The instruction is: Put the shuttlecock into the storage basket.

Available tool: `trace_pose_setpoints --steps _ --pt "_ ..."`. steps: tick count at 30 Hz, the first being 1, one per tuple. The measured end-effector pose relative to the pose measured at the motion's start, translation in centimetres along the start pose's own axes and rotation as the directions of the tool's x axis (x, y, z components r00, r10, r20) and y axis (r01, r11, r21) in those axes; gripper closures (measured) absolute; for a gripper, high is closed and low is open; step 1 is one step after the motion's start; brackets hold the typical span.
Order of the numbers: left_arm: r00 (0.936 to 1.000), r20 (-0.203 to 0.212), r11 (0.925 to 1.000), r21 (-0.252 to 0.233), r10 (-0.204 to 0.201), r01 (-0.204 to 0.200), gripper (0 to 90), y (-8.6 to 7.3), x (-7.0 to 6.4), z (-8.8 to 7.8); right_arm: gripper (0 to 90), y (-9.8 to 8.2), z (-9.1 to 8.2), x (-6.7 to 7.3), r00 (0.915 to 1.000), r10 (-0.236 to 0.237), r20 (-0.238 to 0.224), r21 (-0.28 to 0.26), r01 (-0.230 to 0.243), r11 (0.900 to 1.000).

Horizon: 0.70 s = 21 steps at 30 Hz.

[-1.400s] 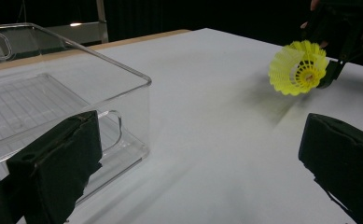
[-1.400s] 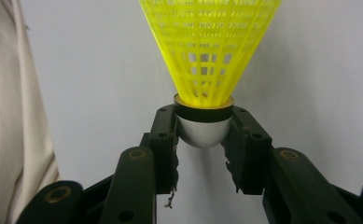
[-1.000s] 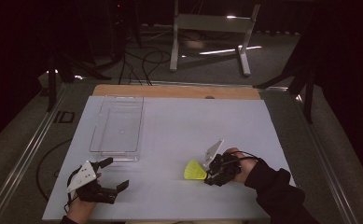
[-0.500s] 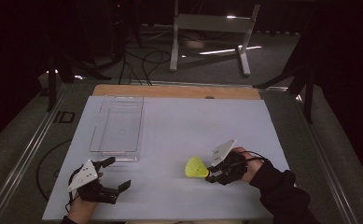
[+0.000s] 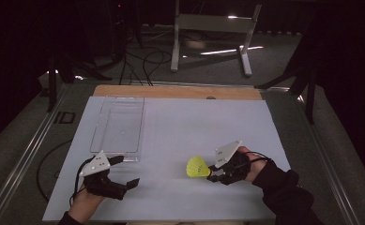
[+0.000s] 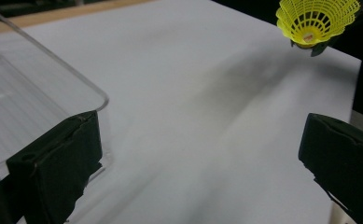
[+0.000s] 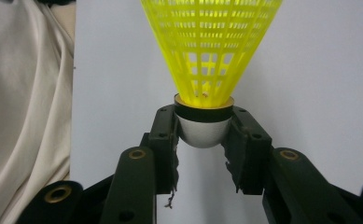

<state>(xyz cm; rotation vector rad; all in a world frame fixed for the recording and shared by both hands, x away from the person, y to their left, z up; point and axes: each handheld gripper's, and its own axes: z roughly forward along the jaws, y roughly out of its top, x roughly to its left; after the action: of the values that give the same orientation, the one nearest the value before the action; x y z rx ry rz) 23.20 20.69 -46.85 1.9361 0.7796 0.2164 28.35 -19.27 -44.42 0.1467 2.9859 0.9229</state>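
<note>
A yellow plastic shuttlecock is held just above the white sheet at the front right, its skirt pointing left. My right gripper is shut on its white cork head, one pad pressing each side. In the left gripper view the same shuttlecock hangs at the top right with its open skirt facing the camera. My left gripper stands open at the front left, nothing between its fingers, just in front of the clear tray.
The clear plastic tray lies on the left of the white sheet. A wooden strip borders the far edge. A metal stand and cables are on the floor beyond. Pale cloth shows at the left of the right gripper view.
The right gripper has lifted the shuttlecock slightly off the sheet and carried it a little right. The left gripper has risen and moved toward the tray's near corner.
</note>
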Motion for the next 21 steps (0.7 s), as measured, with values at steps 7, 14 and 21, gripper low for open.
trace_pose_setpoints --steps 7,14,21 --pt "0.9992 0.036 0.9974 0.071 -0.016 0.013 0.5 2.5 -0.4 0.5 65.8 0.0 -0.2 0.0 1.0000 -0.001 0.006 -0.008 0.001 1.000" --pt "0.9973 0.052 0.9908 0.127 -0.053 0.046 0.5 5.2 -0.6 0.5 65.8 0.1 -0.2 0.0 1.0000 -0.002 0.001 -0.006 0.002 1.000" --pt "0.9938 0.087 0.9841 0.169 -0.069 0.054 0.5 8.3 -0.9 0.5 65.8 0.0 -0.3 -0.1 1.0000 0.000 0.000 -0.009 0.000 1.000"
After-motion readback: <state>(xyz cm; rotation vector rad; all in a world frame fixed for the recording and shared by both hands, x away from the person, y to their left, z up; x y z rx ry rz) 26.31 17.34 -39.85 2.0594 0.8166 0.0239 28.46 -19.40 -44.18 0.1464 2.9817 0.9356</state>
